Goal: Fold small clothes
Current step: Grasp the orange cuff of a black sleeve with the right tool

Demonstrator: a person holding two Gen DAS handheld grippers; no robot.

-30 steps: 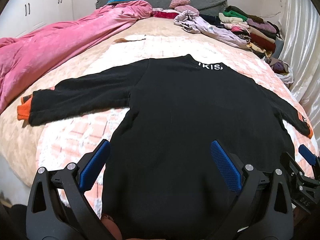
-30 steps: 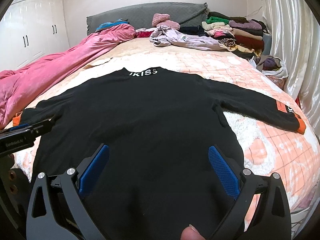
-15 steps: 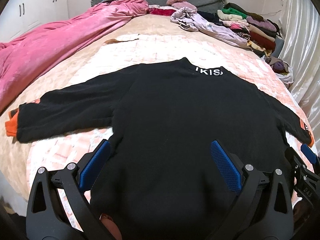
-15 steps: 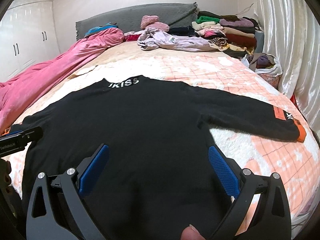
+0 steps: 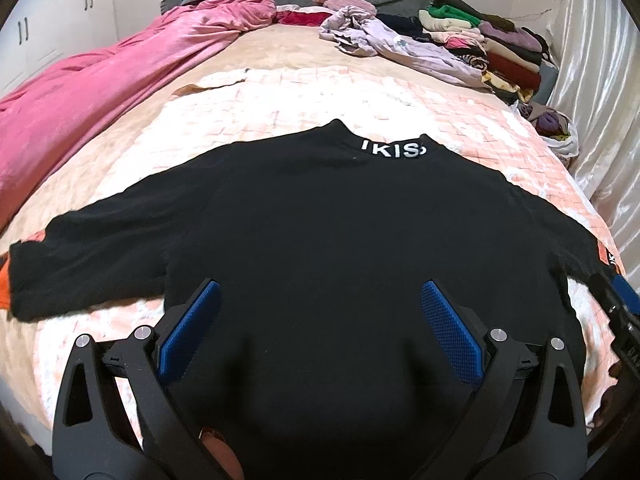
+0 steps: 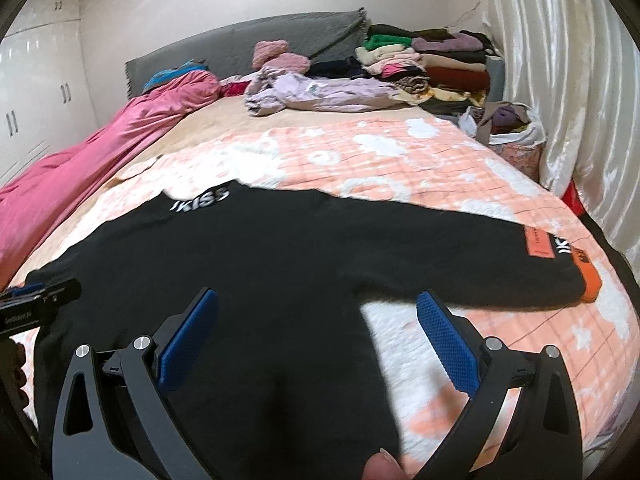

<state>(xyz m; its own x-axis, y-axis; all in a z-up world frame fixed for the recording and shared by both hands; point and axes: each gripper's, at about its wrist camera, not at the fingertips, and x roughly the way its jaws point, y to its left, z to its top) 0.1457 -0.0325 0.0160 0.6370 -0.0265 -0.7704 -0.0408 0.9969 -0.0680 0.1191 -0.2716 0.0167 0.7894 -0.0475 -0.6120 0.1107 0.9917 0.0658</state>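
A black long-sleeved sweater (image 5: 320, 232) lies flat on the bed, back up, with white letters on its collar (image 5: 394, 149) and both sleeves spread sideways. Its orange cuff (image 6: 591, 284) ends the right sleeve. My left gripper (image 5: 318, 330) is open over the lower body of the sweater, nothing between its blue pads (image 5: 188, 330). My right gripper (image 6: 316, 334) is open too, over the sweater's right side near the armpit. The sweater (image 6: 260, 248) fills the near half of the right wrist view. Each gripper shows at the edge of the other's view.
A pink quilt (image 5: 92, 96) runs along the left side of the bed. A lilac garment (image 6: 316, 94) and a pile of folded clothes (image 6: 432, 64) sit at the far right by the grey headboard (image 6: 248, 52). A bag of clothes (image 6: 508, 128) and curtain (image 6: 568, 80) stand right.
Both grippers have moved forward over the sweater. The right one has swung to the right, so the right sleeve and its orange cuff now sit nearer the middle. Both stay open.
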